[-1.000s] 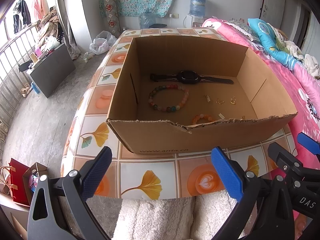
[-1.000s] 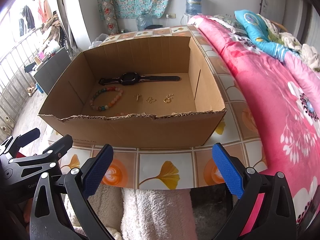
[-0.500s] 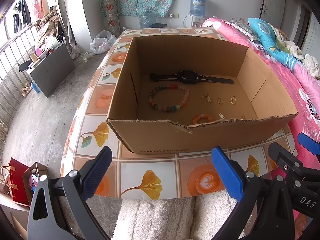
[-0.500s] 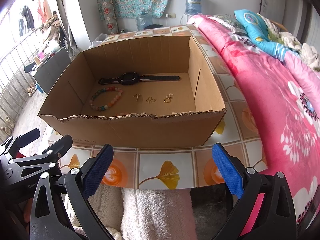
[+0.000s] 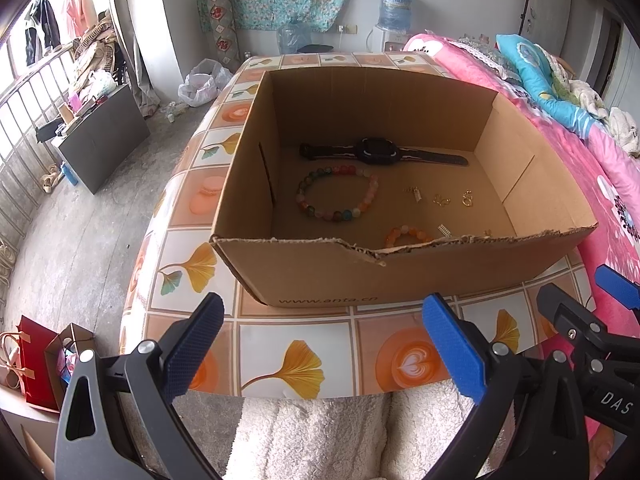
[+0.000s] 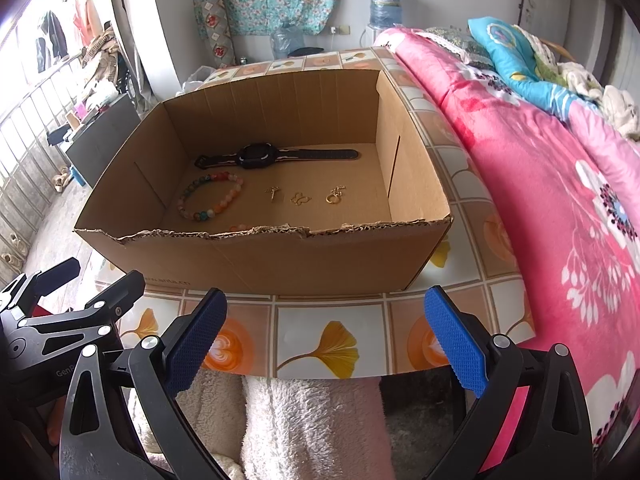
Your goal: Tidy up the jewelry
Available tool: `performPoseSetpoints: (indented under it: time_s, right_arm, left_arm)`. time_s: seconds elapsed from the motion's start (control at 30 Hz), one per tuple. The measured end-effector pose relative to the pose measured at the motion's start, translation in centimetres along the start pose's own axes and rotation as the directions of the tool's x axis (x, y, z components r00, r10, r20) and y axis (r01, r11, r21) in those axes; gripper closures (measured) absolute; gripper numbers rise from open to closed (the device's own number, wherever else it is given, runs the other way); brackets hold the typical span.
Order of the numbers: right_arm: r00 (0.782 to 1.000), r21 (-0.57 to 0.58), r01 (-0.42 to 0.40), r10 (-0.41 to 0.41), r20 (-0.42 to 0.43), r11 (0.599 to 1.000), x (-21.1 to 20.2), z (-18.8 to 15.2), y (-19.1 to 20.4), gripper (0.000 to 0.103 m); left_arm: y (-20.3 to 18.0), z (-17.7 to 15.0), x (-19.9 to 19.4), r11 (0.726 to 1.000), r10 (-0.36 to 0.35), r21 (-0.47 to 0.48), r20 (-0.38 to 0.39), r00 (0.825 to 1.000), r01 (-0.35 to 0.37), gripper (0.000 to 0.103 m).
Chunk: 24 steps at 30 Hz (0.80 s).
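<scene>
An open cardboard box [image 5: 320,276] stands on a tiled table [image 5: 280,340]; it also shows in the right wrist view [image 6: 280,256]. Inside lie a black watch [image 5: 376,152], a multicoloured bead bracelet [image 5: 338,196], a small orange bead bracelet [image 5: 406,236] partly hidden by the front wall, and several small gold pieces [image 5: 440,199]. The watch [image 6: 260,155], bead bracelet [image 6: 210,197] and gold pieces [image 6: 300,197] show in the right wrist view too. My left gripper [image 5: 324,346] and right gripper [image 6: 326,342] are both open and empty, held side by side before the box's front wall.
A bed with a pink floral quilt [image 6: 560,184] runs along the table's right side. White fluffy fabric [image 5: 320,436] lies below the table's near edge. The floor at left holds a dark cabinet [image 5: 100,140] and red bags [image 5: 36,368].
</scene>
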State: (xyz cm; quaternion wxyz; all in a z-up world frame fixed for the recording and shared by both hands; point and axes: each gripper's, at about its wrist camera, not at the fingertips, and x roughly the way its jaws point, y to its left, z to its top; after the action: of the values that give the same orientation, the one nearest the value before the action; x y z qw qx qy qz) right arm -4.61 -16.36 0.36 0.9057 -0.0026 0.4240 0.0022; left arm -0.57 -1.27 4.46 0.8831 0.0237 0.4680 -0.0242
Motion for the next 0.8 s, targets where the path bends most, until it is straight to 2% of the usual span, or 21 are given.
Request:
performPoseSetpoints:
  time_s: [0.33,0.63,0.73,0.8]
  right_arm:
    - [0.999,0.002,0.021,-0.021,-0.026,1.0,0.7,0.5,-0.2,0.008]
    - [0.997,-0.003,0.053,-0.053,-0.063,0.999,1.2,0.9,-0.7,0.008]
    - [0.997,-0.009,0.044,-0.045,-0.059,0.999,0.6,1.0,-1.4,0.008]
    - [0.996,0.008,0.071,-0.07,-0.049,0.997,0.2,1.1,-2.5,0.008]
  left_arm:
    - [0.2,0.3,0.9,0.999,-0.016,0.037,-0.015,1.0,0.017,0.005]
    - [-0.1,0.3,1.1,0.991,-0.048,0.123,-0.015,0.999,0.049,0.005]
    - [0.0,0.2,1.0,0.987,-0.053,0.149,-0.01,0.999,0.054,0.005]
    - [0.2,0.2,1.0,0.987,-0.048,0.153,-0.005,0.999,0.049,0.005]
